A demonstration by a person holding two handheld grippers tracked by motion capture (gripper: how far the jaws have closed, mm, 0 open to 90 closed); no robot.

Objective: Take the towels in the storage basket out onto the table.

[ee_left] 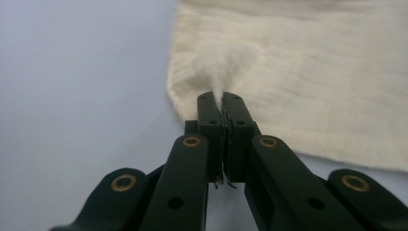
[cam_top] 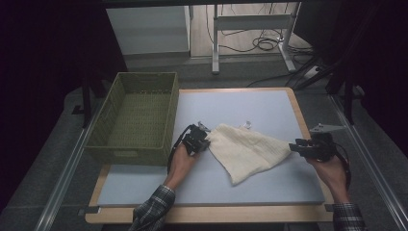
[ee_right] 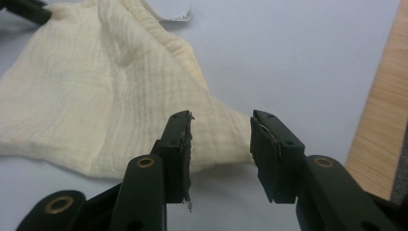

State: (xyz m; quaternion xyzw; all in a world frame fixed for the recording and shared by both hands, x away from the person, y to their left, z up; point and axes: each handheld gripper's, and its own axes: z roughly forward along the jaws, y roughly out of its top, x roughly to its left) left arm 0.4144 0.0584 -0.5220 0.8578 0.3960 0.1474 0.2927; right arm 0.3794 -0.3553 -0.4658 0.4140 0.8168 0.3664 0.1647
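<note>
cloth (cam_top: 245, 149) pinched at one edge by left gripper (ee_left: 222, 103), likely for lifting | right gripper (ee_right: 219, 139) held agape at opposite corner, nothing gripped

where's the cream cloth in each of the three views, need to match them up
High view: the cream cloth lies mid-table on the blue mat, between the two grippers.
Left gripper view: it covers the upper right, a fold pinched in the left gripper.
Right gripper view: it spreads across the left and centre, beyond the open right gripper.
Shared landmark: the blue mat under the cloth.
</note>
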